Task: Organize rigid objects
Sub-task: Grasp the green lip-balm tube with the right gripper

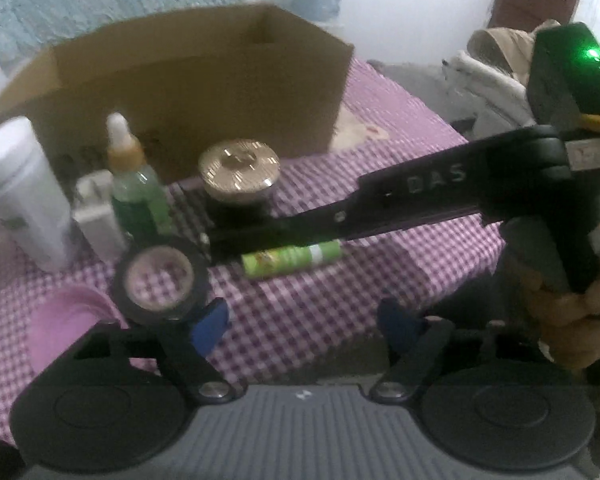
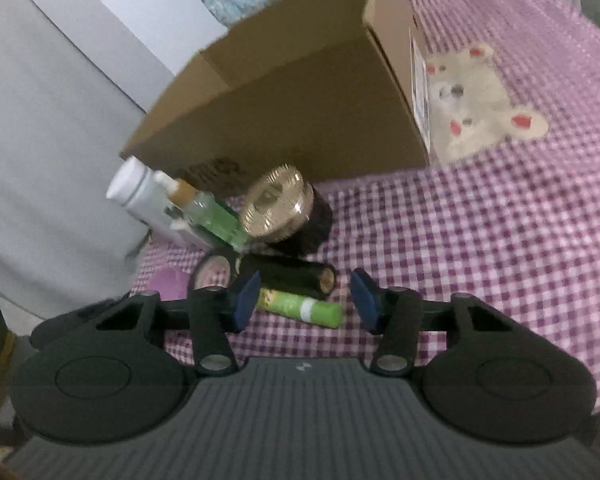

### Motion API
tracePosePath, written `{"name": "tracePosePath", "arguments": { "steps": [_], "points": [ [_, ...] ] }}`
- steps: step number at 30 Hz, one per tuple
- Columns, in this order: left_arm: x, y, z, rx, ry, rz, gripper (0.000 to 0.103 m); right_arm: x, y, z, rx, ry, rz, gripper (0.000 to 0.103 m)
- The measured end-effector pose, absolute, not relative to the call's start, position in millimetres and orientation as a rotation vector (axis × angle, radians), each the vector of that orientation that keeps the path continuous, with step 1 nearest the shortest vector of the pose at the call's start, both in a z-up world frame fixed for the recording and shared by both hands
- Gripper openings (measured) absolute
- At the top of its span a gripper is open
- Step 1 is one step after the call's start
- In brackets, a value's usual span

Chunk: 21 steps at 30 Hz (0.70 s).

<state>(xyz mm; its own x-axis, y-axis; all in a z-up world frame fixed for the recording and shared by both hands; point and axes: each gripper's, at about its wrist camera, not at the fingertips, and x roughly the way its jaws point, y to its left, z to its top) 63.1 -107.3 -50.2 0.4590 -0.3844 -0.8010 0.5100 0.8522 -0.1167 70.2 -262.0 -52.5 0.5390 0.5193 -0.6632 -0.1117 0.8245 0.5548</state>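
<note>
Both views motion-blurred. Cardboard box [image 2: 284,92] interior hidden, contents undeterminable. Left gripper [image 1: 304,320] fingers spread, empty; right gripper [image 2: 304,300] fingers apart around green tube [image 2: 300,305], contact unclear.

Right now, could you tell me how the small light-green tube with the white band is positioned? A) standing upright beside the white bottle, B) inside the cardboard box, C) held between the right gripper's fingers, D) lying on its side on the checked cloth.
D: the green tube lies flat on the checked cloth, in front of the cardboard box, with the right gripper open and not touching it.
</note>
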Motion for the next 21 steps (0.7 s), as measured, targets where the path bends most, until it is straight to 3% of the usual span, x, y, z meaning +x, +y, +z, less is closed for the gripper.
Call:
{"name": "tracePosePath", "arguments": {
  "steps": [11, 16, 21],
  "points": [
    [66.4, -81.6, -60.4, 0.061, 0.995, -0.546, 0.063, 58.8, -244.9, -57.1, 0.538, 0.993, 0.491, 0.043],
    [66.7, -75.7, -54.4, 0.033, 1.0, -0.546, 0.056, 69.9, -232.5, -60.1, 0.52, 1.042, 0.518, 0.03],
    [64.4, -62.3, -51.9, 0.001, 1.005, -0.538, 0.042, 72.4, -213.1, -66.4, 0.538, 1.118, 0.588, 0.024]
  ]
}}
